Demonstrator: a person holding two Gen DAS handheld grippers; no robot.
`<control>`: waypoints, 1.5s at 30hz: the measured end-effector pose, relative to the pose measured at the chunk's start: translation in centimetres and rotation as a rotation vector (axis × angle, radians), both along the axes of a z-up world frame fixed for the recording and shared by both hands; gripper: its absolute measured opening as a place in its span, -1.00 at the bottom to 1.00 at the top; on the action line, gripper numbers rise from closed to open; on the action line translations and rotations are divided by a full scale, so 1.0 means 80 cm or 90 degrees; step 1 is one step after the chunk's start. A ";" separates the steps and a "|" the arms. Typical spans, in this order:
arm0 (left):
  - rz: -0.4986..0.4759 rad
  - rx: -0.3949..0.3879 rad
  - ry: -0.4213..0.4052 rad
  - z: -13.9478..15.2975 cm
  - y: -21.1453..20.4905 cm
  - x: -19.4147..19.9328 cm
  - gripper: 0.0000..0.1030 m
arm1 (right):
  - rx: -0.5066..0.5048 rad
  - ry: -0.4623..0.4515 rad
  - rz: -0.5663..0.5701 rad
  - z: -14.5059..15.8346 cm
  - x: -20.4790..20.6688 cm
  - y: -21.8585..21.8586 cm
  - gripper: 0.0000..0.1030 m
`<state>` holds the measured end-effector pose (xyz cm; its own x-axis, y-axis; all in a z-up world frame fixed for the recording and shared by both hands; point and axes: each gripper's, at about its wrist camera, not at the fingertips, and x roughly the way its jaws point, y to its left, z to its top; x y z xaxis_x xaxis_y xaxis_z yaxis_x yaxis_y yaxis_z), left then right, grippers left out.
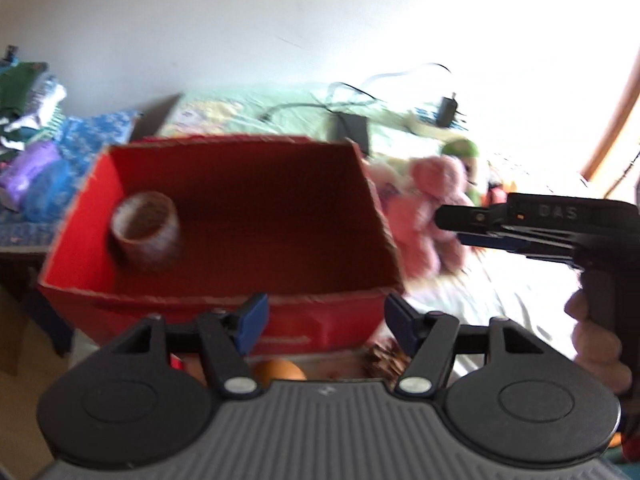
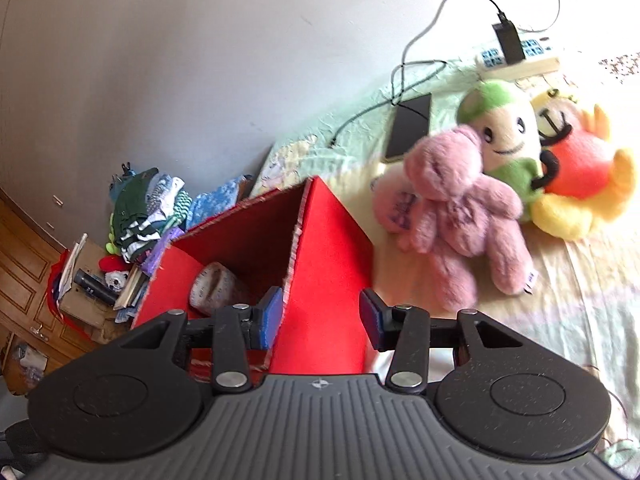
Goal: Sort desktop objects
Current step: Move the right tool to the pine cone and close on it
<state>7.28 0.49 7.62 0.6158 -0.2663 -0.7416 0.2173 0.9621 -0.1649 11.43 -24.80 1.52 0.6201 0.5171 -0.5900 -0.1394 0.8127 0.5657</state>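
Both hand-held grippers, left gripper (image 1: 322, 322) and right gripper (image 2: 318, 318), are held with jaws apart and empty at the near wall of the open red cardboard box (image 2: 328, 248). One roll of clear packing tape (image 1: 145, 231) is seen lying inside it. The pink plush bear (image 2: 460, 208), on the bedsheet just beside the box, is judged the next pick: the torso should be straddled, not a limb.

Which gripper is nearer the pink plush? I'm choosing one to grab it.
Right. The right gripper points toward the pink plush, just beside the red box; the left gripper sits behind the box's near wall, farther off.
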 end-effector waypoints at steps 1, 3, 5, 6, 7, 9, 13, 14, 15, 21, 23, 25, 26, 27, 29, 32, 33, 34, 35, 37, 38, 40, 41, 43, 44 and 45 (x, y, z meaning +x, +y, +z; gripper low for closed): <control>-0.014 -0.006 0.009 -0.008 -0.007 -0.006 0.31 | -0.002 0.021 0.000 -0.011 -0.002 -0.005 -0.09; -0.035 -0.013 0.031 -0.026 -0.021 -0.013 0.31 | 0.006 0.068 0.012 -0.031 -0.005 -0.013 -0.06; -0.055 -0.014 0.051 -0.046 -0.037 -0.017 0.31 | 0.026 0.122 0.036 -0.054 -0.008 -0.016 -0.04; -0.059 -0.012 0.065 -0.057 -0.044 -0.013 0.31 | 0.032 0.141 0.042 -0.062 -0.011 -0.015 -0.02; -0.062 -0.014 0.078 -0.066 -0.050 -0.009 0.31 | 0.032 0.151 0.047 -0.068 -0.012 -0.013 0.00; -0.070 -0.022 0.102 -0.086 -0.061 -0.001 0.32 | 0.022 0.162 0.056 -0.076 -0.013 -0.006 0.03; -0.066 -0.013 0.132 -0.112 -0.070 0.016 0.32 | 0.022 0.174 0.078 -0.083 -0.010 0.003 0.06; -0.065 -0.014 0.136 -0.116 -0.071 0.018 0.32 | 0.024 0.176 0.082 -0.084 -0.009 0.005 0.06; -0.062 -0.014 0.137 -0.118 -0.072 0.020 0.32 | 0.026 0.180 0.085 -0.086 -0.007 0.007 0.09; -0.050 -0.014 0.151 -0.129 -0.077 0.031 0.20 | 0.041 0.213 0.088 -0.102 0.007 0.016 0.16; -0.052 -0.007 0.159 -0.134 -0.080 0.033 0.12 | 0.045 0.222 0.091 -0.109 0.009 0.016 0.16; -0.053 0.002 0.167 -0.138 -0.082 0.035 -0.11 | 0.050 0.229 0.091 -0.113 0.011 0.020 0.14; -0.055 0.004 0.171 -0.140 -0.083 0.035 -0.18 | 0.053 0.235 0.092 -0.116 0.011 0.021 0.13; -0.058 0.000 0.176 -0.141 -0.083 0.036 -0.24 | 0.056 0.239 0.093 -0.118 0.010 0.023 0.06; -0.061 0.001 0.174 -0.141 -0.083 0.035 -0.23 | 0.067 0.246 0.093 -0.123 0.008 0.023 0.00; -0.067 0.007 0.169 -0.140 -0.086 0.033 -0.25 | 0.093 0.255 0.086 -0.126 0.006 0.015 -0.14; -0.071 0.007 0.168 -0.140 -0.087 0.032 -0.29 | 0.091 0.253 0.080 -0.125 0.005 0.012 -0.14; -0.078 0.005 0.169 -0.139 -0.089 0.032 -0.30 | 0.090 0.250 0.077 -0.123 0.004 0.004 -0.15; -0.085 0.007 0.168 -0.139 -0.092 0.031 -0.30 | 0.089 0.249 0.074 -0.123 0.002 0.001 -0.14; -0.101 0.015 0.165 -0.139 -0.100 0.028 -0.30 | 0.090 0.250 0.063 -0.124 -0.002 -0.008 -0.15; -0.110 0.017 0.164 -0.138 -0.104 0.026 -0.30 | 0.088 0.247 0.057 -0.123 -0.004 -0.012 -0.15; -0.127 0.016 0.161 -0.137 -0.112 0.024 -0.30 | 0.084 0.240 0.045 -0.125 -0.008 -0.029 -0.17; -0.136 0.017 0.160 -0.136 -0.116 0.024 -0.31 | 0.085 0.240 0.038 -0.124 -0.010 -0.034 -0.17; -0.152 0.020 0.154 -0.133 -0.124 0.021 -0.32 | 0.088 0.238 0.028 -0.124 -0.015 -0.046 -0.18; -0.161 0.022 0.154 -0.133 -0.128 0.021 -0.32 | 0.087 0.239 0.022 -0.125 -0.017 -0.052 -0.19; -0.168 0.023 0.158 -0.135 -0.132 0.021 -0.32 | 0.083 0.246 0.014 -0.128 -0.018 -0.057 -0.20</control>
